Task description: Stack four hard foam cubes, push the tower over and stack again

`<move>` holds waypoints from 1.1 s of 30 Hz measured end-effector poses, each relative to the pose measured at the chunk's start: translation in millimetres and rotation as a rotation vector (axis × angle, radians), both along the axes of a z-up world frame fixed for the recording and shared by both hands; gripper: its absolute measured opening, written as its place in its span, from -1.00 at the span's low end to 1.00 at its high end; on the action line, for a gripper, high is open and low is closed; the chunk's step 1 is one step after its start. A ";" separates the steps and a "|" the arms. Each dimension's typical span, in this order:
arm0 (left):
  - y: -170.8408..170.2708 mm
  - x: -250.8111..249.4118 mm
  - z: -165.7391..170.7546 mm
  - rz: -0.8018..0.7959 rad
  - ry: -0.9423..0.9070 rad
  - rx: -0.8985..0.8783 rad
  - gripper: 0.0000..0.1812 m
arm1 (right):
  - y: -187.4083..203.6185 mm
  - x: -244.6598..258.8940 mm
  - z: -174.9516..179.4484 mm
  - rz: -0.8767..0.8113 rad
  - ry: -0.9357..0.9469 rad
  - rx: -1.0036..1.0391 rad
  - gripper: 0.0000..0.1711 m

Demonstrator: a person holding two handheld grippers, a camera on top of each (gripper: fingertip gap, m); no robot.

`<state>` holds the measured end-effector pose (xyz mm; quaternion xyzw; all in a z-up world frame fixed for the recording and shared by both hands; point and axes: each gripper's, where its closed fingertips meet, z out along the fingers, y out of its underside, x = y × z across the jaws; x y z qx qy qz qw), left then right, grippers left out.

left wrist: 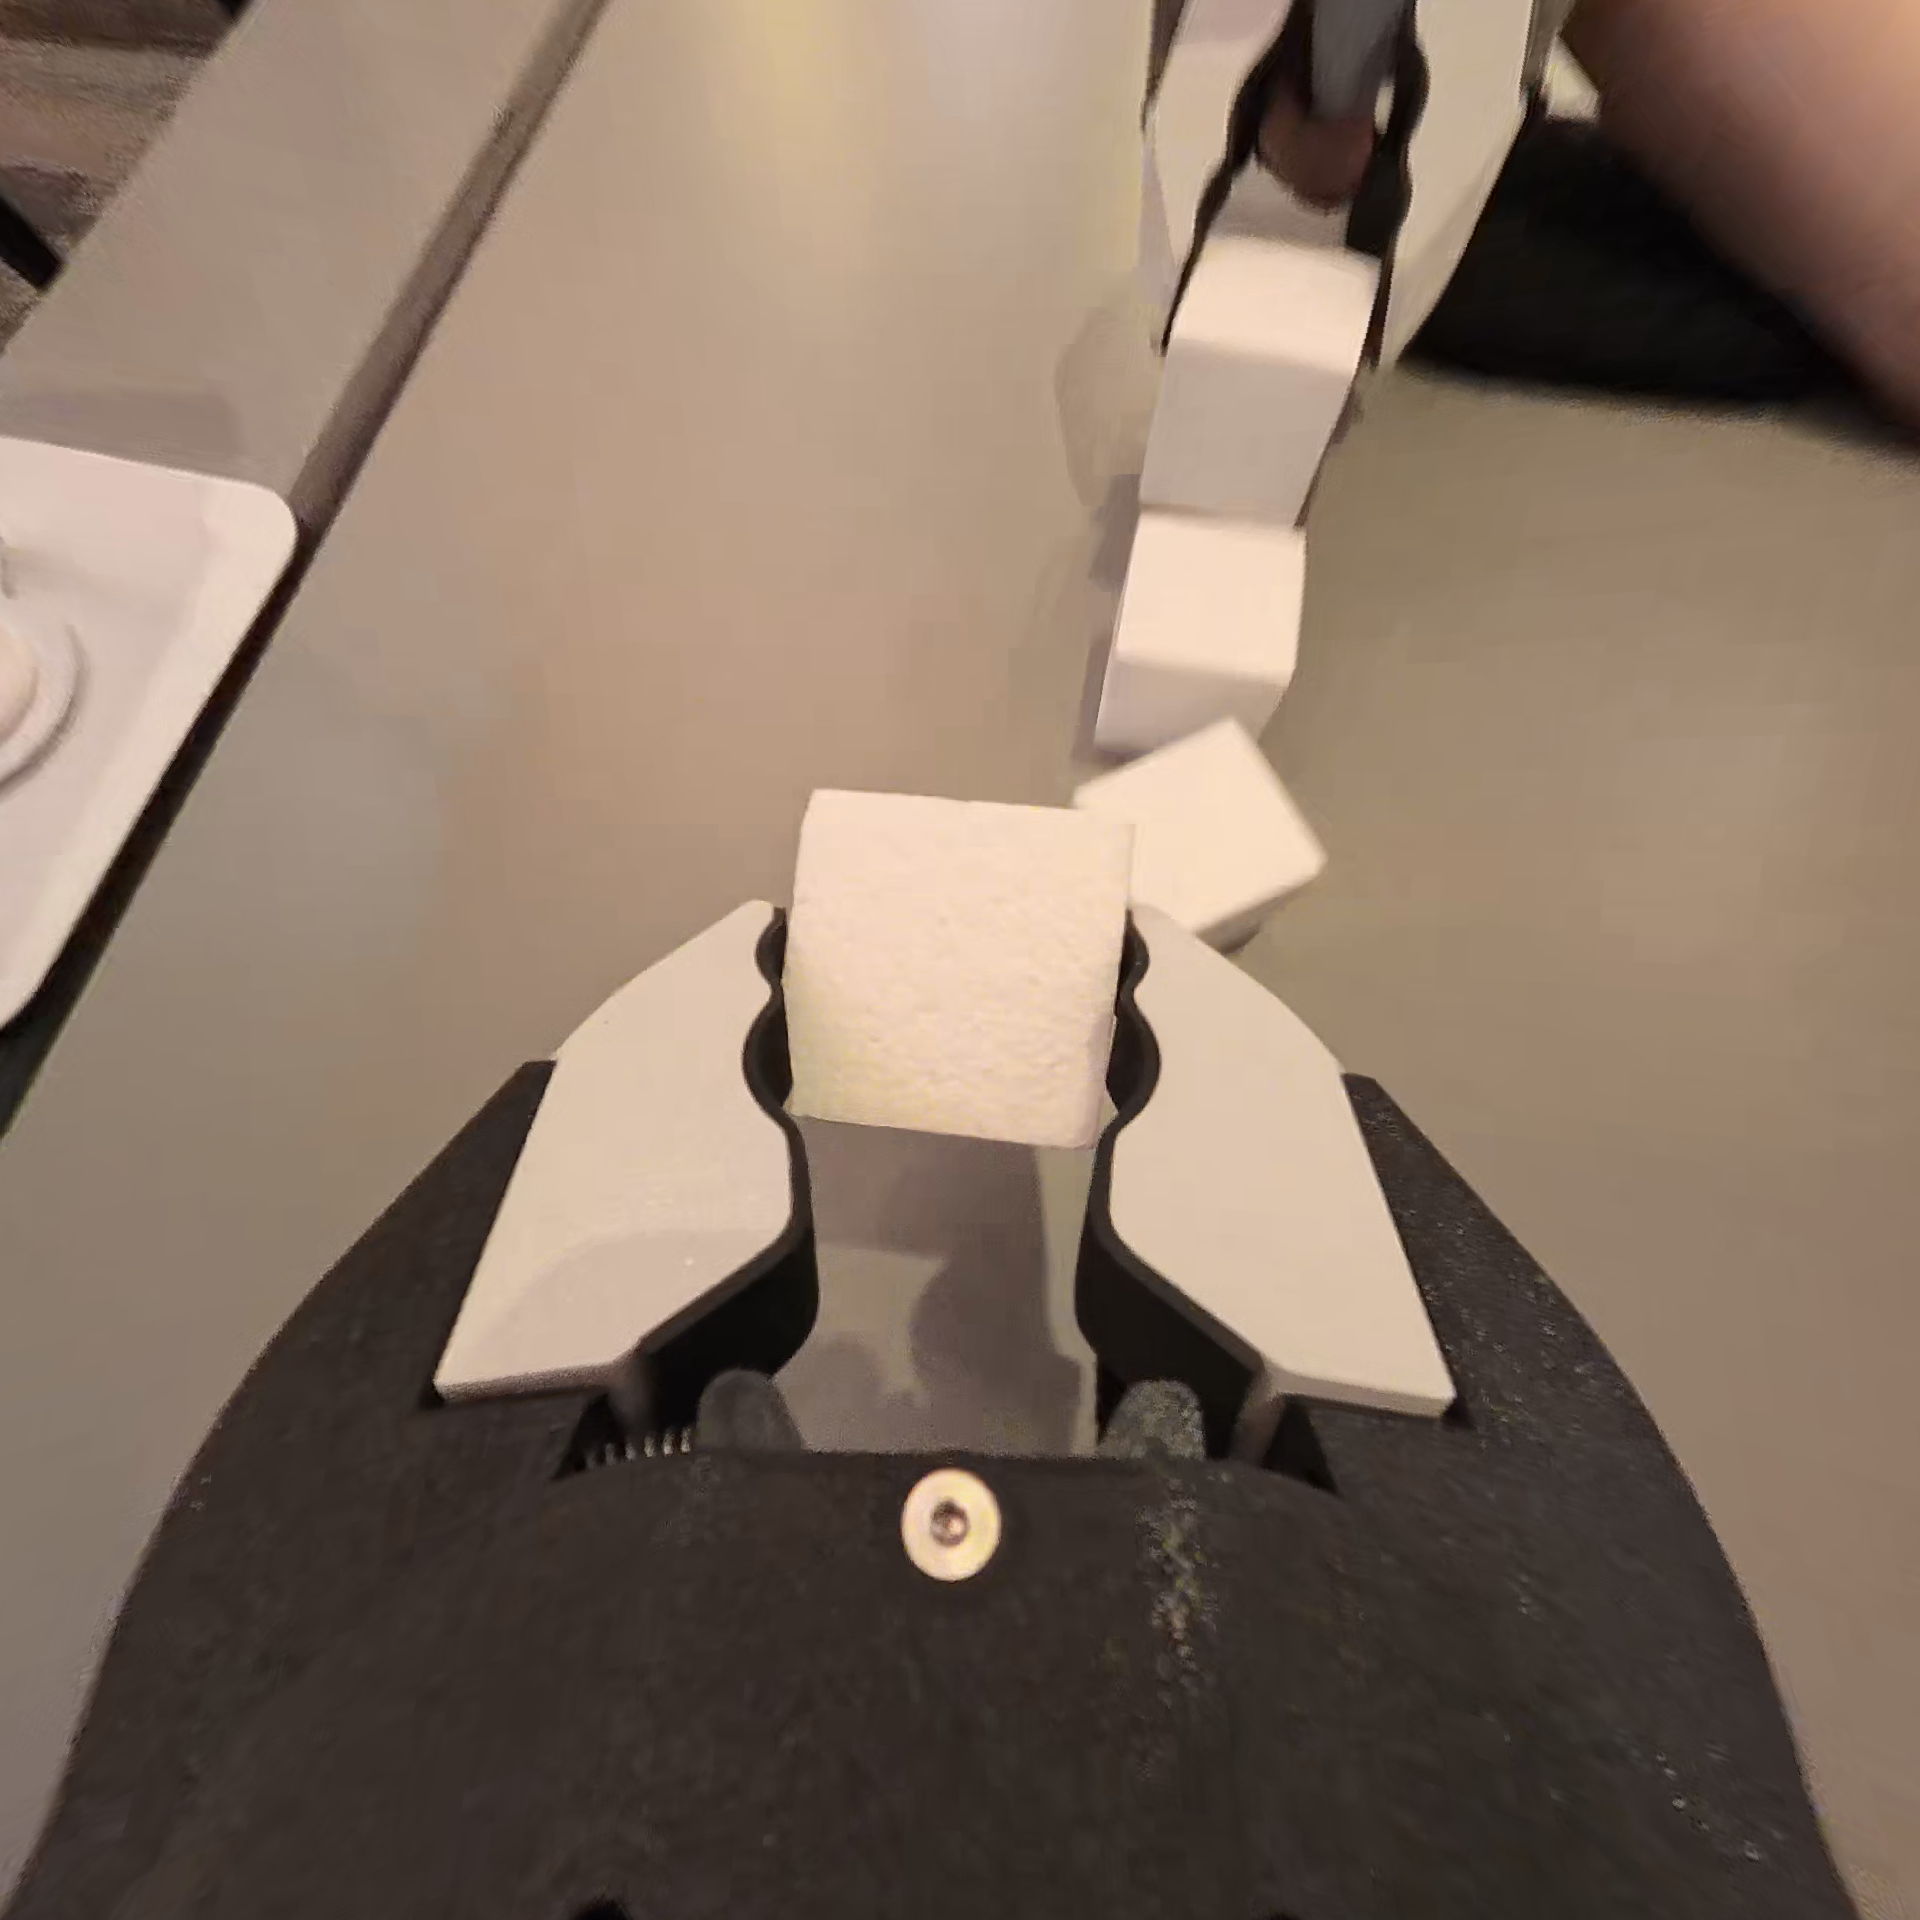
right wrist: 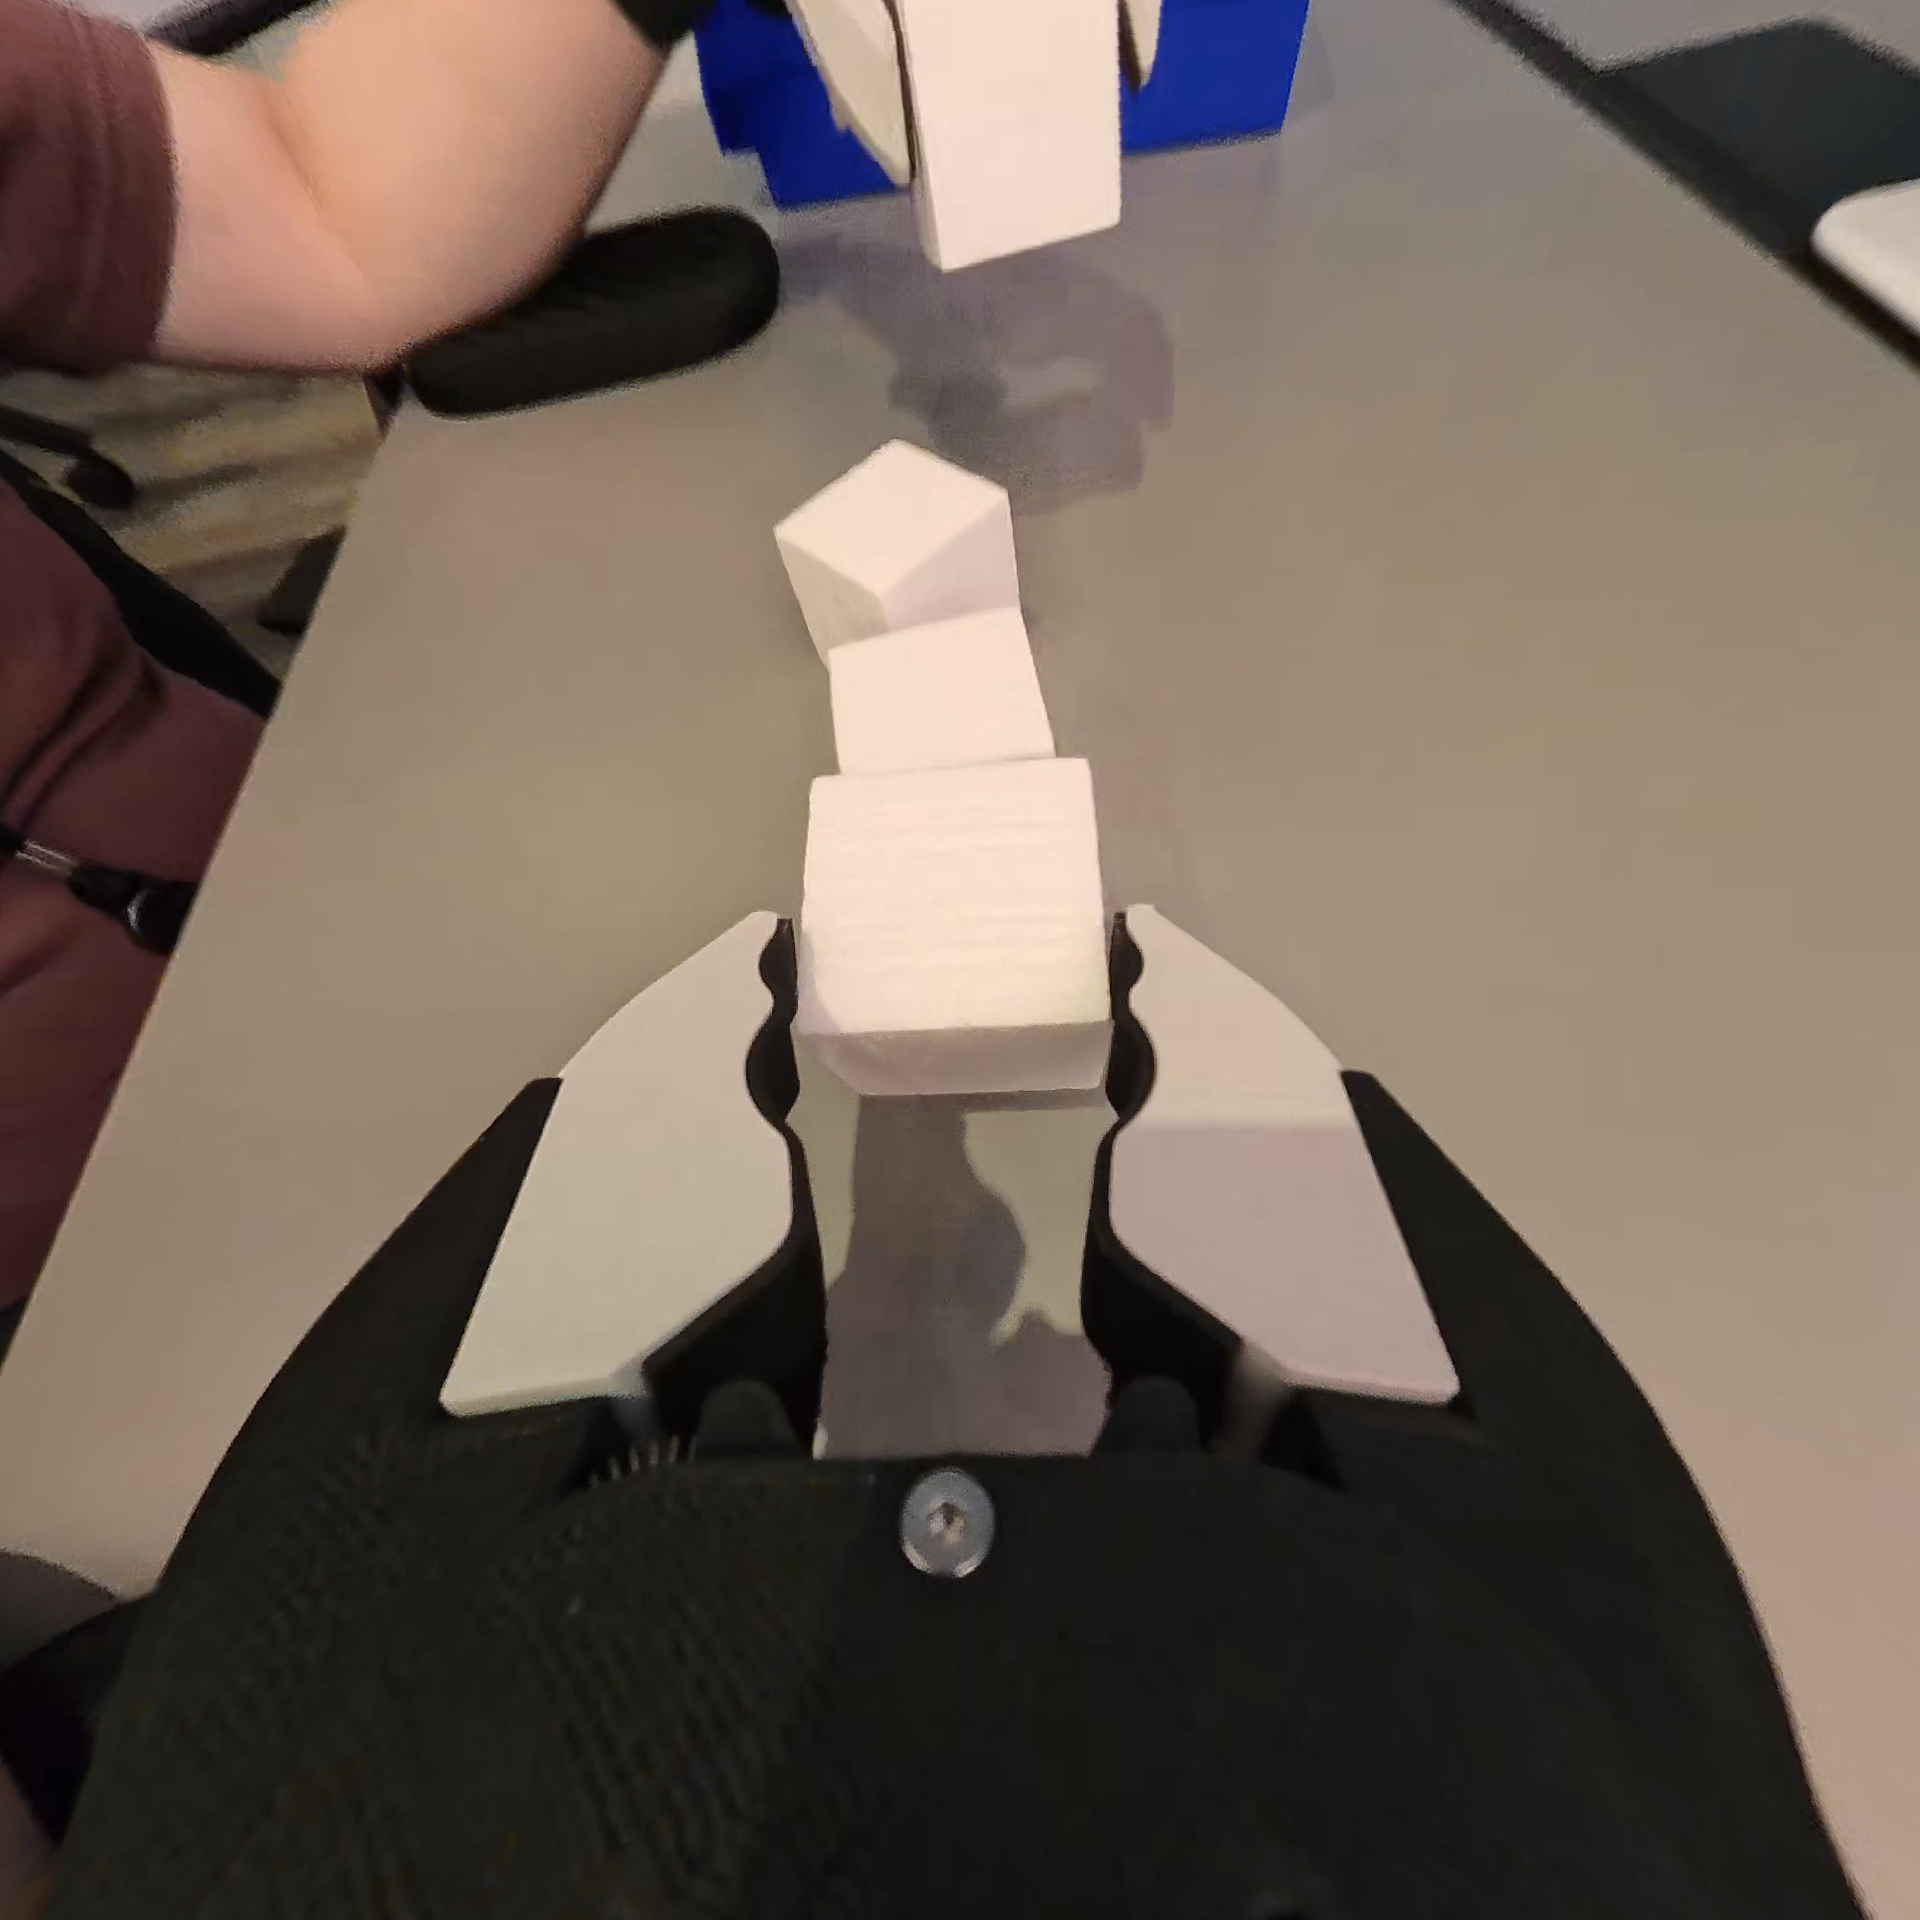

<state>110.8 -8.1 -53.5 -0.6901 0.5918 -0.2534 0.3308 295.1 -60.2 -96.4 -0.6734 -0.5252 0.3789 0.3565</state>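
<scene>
Four white foam cubes are in view. My left gripper [left wrist: 951, 925] is shut on one cube [left wrist: 956, 997] and holds it above the grey table [left wrist: 675, 623]. My right gripper [right wrist: 951, 930] is shut on a second cube [right wrist: 951, 894]. In the left wrist view that gripper [left wrist: 1273, 353] holds its cube [left wrist: 1262, 416] straight over a third cube [left wrist: 1205, 623]; I cannot tell whether they touch. A fourth cube [left wrist: 1205, 842] lies tilted beside it. The right wrist view shows the third [right wrist: 935, 691] and fourth [right wrist: 894, 540] cubes, and the left gripper's cube [right wrist: 1013, 125] farther off.
A white tray [left wrist: 135, 644] sits past the table's left edge. A blue box [right wrist: 1205, 73] stands at the far end of the table [right wrist: 1455, 727]. A person's arm [right wrist: 364, 208] and a black pad [right wrist: 592, 312] are at the left. A white object [right wrist: 1870, 249] is at the right edge. My right fingertips sit around 20 cm from my left ones. The white object [right wrist: 1870, 249] lies some 30 cm from my left tips, 40 cm from my right tips.
</scene>
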 end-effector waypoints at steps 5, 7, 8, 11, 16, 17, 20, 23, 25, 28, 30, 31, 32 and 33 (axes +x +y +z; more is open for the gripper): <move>-26.0 45.5 14.9 0.283 -0.054 -0.181 -0.35 | 4.9 7.7 7.4 -0.036 0.037 0.011 -0.32; -41.8 54.8 4.3 0.284 0.020 -0.160 -0.35 | 7.3 10.7 3.1 -0.050 0.030 -0.007 -0.32; -43.6 54.4 -1.6 0.297 0.079 -0.105 -0.35 | 7.7 11.4 1.3 -0.053 0.026 -0.012 -0.32; -42.5 55.9 -6.4 0.321 0.144 0.015 -0.35 | 5.8 10.3 0.0 -0.042 0.012 -0.013 -0.32; -41.7 56.7 -22.5 0.358 0.149 -0.094 -0.35 | 4.7 10.7 0.5 -0.036 0.008 -0.009 -0.32; -42.4 57.6 -25.0 0.357 0.143 -0.124 -0.35 | 4.7 11.2 0.4 -0.037 0.009 -0.011 -0.32; -43.9 60.3 -25.6 0.348 0.134 -0.154 -0.35 | 4.5 11.9 0.8 -0.036 0.009 -0.012 -0.32; -42.6 57.3 -28.4 0.348 0.178 -0.102 -0.34 | 3.9 11.8 0.9 -0.033 0.008 -0.011 -0.32; -43.5 57.8 -30.3 0.344 0.190 -0.090 -0.34 | 3.5 11.7 0.3 -0.031 0.007 -0.016 -0.32; -43.7 59.5 -31.3 0.336 0.189 -0.090 -0.34 | 3.1 11.5 -0.4 -0.029 0.007 -0.019 -0.32; -42.6 57.3 -34.3 0.340 0.206 -0.091 -0.34 | 2.8 11.3 -0.2 -0.027 0.008 -0.021 -0.32; -42.8 56.9 -35.6 0.340 0.209 -0.098 -0.34 | 2.6 11.3 -0.4 -0.026 0.008 -0.021 -0.32; -42.6 57.0 -36.0 0.343 0.205 -0.102 -0.34 | 2.6 11.4 -0.8 -0.026 0.007 -0.022 -0.32; -42.2 57.0 -35.6 0.348 0.201 -0.103 -0.34 | 2.3 11.5 -1.2 -0.025 0.005 -0.024 -0.32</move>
